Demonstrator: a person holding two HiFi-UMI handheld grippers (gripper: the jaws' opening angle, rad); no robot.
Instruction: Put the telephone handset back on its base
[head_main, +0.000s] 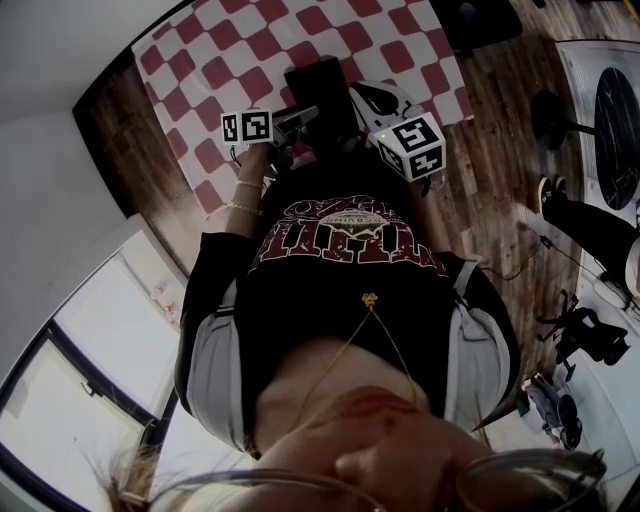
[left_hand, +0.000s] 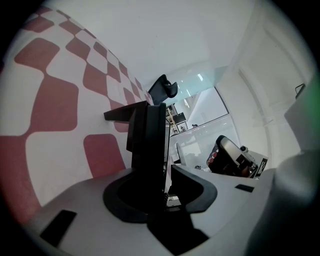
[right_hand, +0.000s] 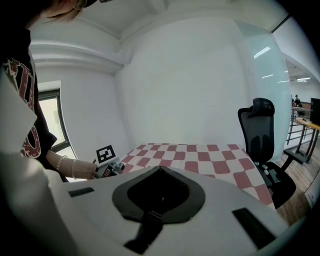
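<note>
White walls and a brown wooden plank floor (head_main: 500, 150) surround the counter (head_main: 230, 50), which is covered by a red-and-white checked cloth. A black office chair (right_hand: 262, 135) stands beside the counter. On the counter, a black upright telephone (left_hand: 147, 145) rises between the left gripper's (left_hand: 167, 190) spread jaws, with a gap at one side. Its handset and base cannot be told apart. The right gripper's (right_hand: 159, 170) jaws are closed together and empty, over the counter's edge.

A red-and-white checked table (head_main: 215, 60) (black office chair (right_hand: 261, 131) beside it) stands on wood floor (head_main: 500, 150) by white walls (right_hand: 190, 85).
</note>
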